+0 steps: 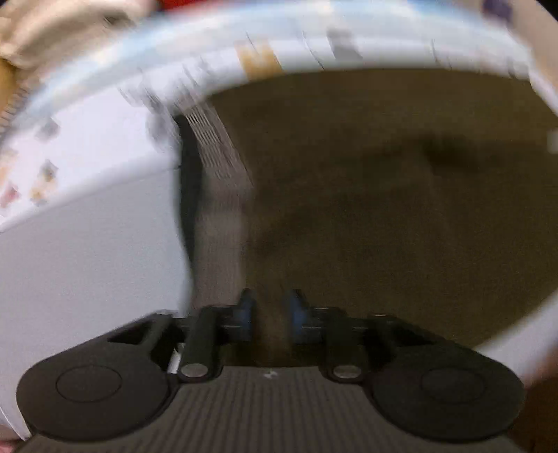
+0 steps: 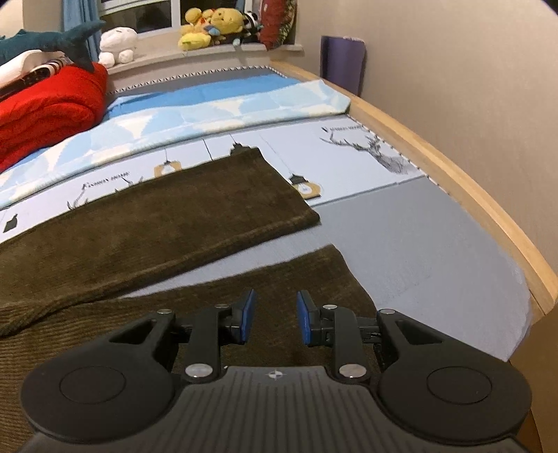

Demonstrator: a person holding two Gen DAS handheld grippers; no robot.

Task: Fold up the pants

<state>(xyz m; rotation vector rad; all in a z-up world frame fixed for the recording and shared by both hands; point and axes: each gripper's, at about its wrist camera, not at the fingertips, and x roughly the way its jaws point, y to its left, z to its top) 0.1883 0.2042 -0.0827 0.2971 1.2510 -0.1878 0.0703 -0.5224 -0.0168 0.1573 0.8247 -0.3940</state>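
Dark olive corduroy pants (image 2: pixel 146 216) lie spread on the bed, with the two legs apart. The far leg ends in a hem (image 2: pixel 289 195). My right gripper (image 2: pixel 275 317) is open and empty, low over the near leg (image 2: pixel 307 275) close to its hem. The left wrist view is blurred by motion. There my left gripper (image 1: pixel 270 313) has its blue pads (image 1: pixel 246 310) close together with olive fabric (image 1: pixel 272 327) between them. The pants' waist end (image 1: pixel 383 195) and a grey ribbed waistband (image 1: pixel 216 160) fill that view.
The bed has a light printed sheet (image 2: pixel 348 150) and a grey area (image 2: pixel 418 251). A wooden bed frame (image 2: pixel 470 195) runs along the right beside the wall. A red blanket (image 2: pixel 48 108), a toy shark (image 2: pixel 52 41) and plush toys (image 2: pixel 212 28) sit at the far end.
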